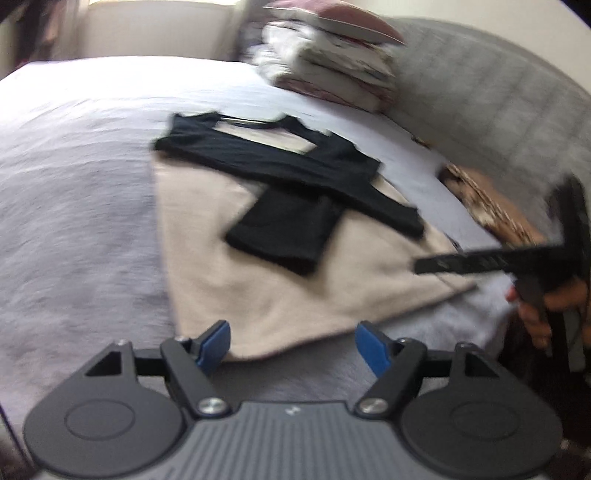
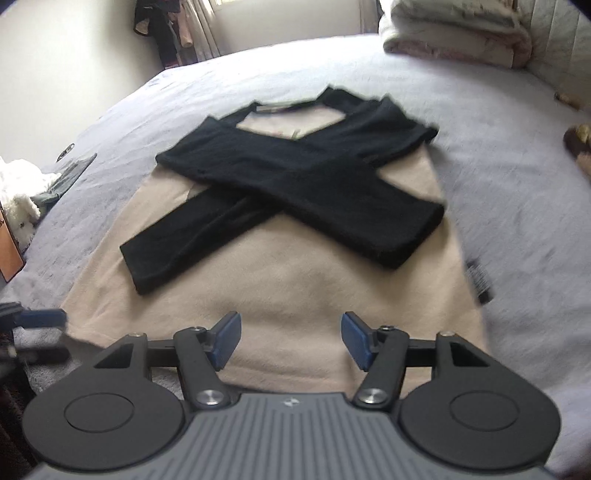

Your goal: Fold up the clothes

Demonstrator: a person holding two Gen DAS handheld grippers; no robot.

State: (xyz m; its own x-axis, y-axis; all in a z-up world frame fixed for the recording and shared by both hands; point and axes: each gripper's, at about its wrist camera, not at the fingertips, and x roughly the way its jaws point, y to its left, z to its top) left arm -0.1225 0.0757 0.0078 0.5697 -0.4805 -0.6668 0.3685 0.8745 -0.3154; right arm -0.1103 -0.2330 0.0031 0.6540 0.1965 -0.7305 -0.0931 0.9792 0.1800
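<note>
Pale bed (image 2: 498, 192) holds a beige-and-black top (image 2: 295, 258); its label unreadable.

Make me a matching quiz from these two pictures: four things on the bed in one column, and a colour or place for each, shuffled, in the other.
Things:
1. sleeves
2. body of the top
3. bed sheet
4. stack of folded bedding

Descriptions:
A. pale lavender grey, under everything
B. black, crossed over each other
C. piled at the far end by the headboard
D. beige, spread flat near both tools

Pairs: 1-B, 2-D, 3-A, 4-C
</note>
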